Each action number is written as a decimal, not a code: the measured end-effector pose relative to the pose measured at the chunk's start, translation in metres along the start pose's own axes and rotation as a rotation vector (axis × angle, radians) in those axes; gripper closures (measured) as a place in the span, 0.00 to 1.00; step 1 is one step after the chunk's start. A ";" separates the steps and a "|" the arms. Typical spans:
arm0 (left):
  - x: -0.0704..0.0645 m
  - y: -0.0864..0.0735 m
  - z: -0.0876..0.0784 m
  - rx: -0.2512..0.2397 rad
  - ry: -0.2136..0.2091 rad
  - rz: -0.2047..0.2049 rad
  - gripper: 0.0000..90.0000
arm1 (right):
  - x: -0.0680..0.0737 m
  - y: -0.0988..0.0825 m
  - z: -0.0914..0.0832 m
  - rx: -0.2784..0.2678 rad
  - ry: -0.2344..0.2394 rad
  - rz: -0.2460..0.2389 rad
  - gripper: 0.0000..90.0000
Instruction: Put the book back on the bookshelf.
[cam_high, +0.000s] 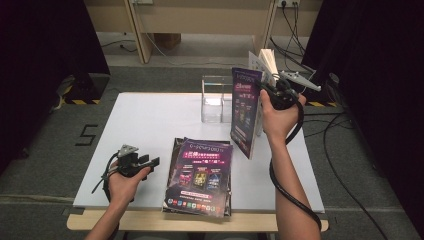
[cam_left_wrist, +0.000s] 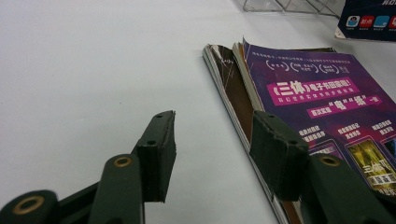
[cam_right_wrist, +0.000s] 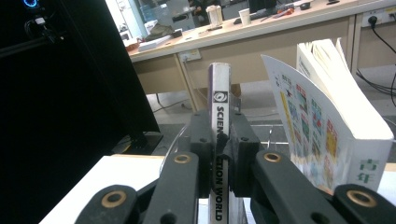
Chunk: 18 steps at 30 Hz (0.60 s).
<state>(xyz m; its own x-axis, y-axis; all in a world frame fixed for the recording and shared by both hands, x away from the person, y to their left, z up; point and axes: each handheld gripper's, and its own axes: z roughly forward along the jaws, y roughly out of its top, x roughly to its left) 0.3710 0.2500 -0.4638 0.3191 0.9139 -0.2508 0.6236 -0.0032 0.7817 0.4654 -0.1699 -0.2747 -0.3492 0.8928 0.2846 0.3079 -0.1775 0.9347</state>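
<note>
R tongs (cam_right_wrist: 220, 154) grip mag (cam_right_wrist: 219, 140), holder (cam_high: 217, 100) behind

The left gripper (cam_high: 150, 162) rests low with jaws apart, while the right gripper (cam_high: 272, 90) is raised, jaws clamped together.

Bare table (cam_high: 145, 120) lies open left of the magazine stack (cam_high: 200, 176); a clear holder (cam_high: 216, 99) blocks the far middle.
</note>
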 end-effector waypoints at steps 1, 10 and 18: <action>0.000 0.000 0.000 -0.001 0.000 -0.001 0.55 | 0.000 0.001 0.000 0.001 -0.001 -0.002 0.92; 0.000 0.000 0.000 0.000 0.001 -0.002 0.55 | 0.002 0.004 0.004 -0.024 -0.006 -0.006 0.92; 0.001 0.000 0.001 0.001 0.002 -0.002 0.55 | 0.003 0.006 0.007 -0.034 -0.013 -0.018 0.92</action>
<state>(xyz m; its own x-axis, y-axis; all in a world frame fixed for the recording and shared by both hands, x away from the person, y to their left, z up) 0.3715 0.2504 -0.4648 0.3168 0.9146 -0.2511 0.6251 -0.0023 0.7806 0.4726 -0.1656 -0.2696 -0.3432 0.9011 0.2650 0.2711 -0.1751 0.9465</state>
